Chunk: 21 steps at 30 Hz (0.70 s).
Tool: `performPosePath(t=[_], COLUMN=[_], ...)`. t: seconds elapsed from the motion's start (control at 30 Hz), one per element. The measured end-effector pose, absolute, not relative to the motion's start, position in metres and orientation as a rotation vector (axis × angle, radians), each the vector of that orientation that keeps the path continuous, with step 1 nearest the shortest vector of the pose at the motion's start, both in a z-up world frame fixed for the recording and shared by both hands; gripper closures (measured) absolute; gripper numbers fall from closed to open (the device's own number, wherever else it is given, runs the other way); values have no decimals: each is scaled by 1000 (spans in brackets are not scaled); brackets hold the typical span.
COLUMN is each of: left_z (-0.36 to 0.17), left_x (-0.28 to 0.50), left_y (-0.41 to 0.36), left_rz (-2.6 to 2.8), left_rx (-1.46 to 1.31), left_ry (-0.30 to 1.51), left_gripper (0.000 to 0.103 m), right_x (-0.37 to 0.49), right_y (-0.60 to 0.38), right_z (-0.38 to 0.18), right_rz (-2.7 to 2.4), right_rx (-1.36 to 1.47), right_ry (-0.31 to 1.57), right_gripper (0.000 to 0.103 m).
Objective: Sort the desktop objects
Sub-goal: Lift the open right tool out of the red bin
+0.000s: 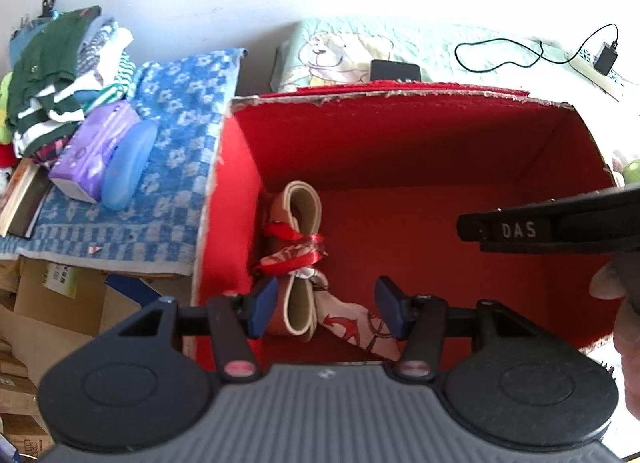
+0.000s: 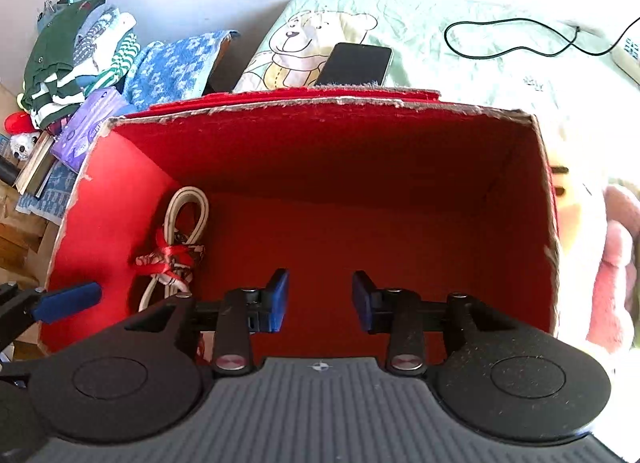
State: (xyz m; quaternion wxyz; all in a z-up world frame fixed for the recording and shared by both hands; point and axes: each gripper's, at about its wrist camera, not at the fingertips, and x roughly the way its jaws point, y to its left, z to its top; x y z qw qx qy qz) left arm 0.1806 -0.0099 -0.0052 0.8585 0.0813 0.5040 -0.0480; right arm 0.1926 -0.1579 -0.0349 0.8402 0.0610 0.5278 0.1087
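Observation:
A red open-topped box fills the middle of both views. On its floor, against the left wall, lies a bundle: a cream and brown rolled belt and a patterned scarf tied with red ribbon. My left gripper hangs open over the box, above the bundle's near end, and its pads do not press on it. My right gripper stands open over the bare red floor with nothing between its fingers. Its black body shows at the right of the left wrist view.
Left of the box lie a blue checked towel, a purple tissue pack, a blue case, piled clothes and books. Behind it are a black phone, a bear-print sheet, a cable and a power strip. A pink plush is at the right.

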Motion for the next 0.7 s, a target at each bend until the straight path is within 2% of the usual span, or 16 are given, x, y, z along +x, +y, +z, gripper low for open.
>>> performPosePath(t=[0.23,0.37,0.7], left_z=[3,13,41], left_x=[163,147,83], left_y=[-9,-5,-2], left_rz=[-80,-86,-88], left_rx=[190,209,213], left_ry=[1023,990,930], left_gripper=[45,41,40], right_x=[163,143,92], right_y=[-161,-166,-189], right_z=[-19,-7,21], right_rz=[200,197,297], right_rx=[158,182,221], right_ry=[1046,991,874], right_gripper=[60,60,60])
